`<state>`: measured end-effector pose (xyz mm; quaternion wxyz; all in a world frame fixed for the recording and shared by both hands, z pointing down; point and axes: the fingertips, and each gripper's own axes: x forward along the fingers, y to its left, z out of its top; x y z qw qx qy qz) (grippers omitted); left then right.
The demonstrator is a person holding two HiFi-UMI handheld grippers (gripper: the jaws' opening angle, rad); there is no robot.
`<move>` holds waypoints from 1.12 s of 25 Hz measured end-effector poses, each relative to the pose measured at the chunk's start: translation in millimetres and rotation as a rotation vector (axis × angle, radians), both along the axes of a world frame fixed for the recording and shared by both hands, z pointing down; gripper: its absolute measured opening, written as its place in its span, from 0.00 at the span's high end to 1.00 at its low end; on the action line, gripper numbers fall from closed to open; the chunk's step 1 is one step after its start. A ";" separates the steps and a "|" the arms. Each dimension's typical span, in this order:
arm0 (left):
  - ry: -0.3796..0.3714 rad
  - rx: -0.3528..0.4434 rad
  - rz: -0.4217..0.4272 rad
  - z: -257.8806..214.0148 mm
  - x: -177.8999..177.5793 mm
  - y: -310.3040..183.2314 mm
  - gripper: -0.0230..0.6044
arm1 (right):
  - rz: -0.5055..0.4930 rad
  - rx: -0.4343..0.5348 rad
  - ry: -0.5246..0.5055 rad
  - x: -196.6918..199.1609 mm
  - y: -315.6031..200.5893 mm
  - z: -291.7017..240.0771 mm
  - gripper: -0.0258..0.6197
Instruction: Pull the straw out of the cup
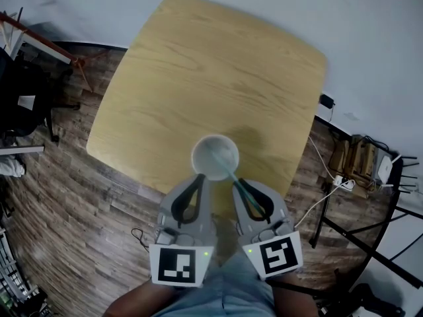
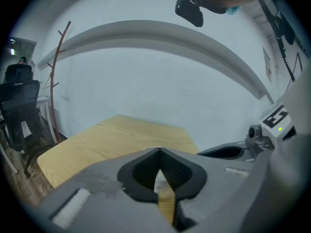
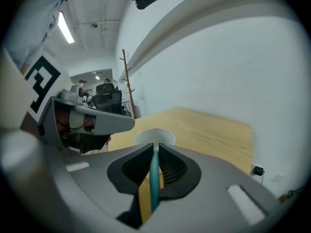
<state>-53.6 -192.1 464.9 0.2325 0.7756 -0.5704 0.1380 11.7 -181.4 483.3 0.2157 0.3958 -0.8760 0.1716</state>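
Straw (image 1: 231, 176) slants out of the cup (image 1: 196, 152) in the head view, straight into the right gripper (image 1: 236, 181). The left gripper (image 1: 201, 176) sits just beside the cup's near rim. Left gripper view: jaws together, nothing between them. Right gripper view: jaws drawn narrow, pinching the straw just short of the cup.

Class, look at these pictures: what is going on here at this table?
A person holds a gripper in each hand over a wooden table. The right gripper is shut on a teal straw that stands in a white cup. The left gripper, jaws together, sits at the cup's near rim. The straw is not yet out of the cup.
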 end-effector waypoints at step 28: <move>-0.008 0.144 0.008 -58.7 7.2 17.7 0.93 | 0.022 0.143 -0.030 6.1 10.8 -60.8 0.90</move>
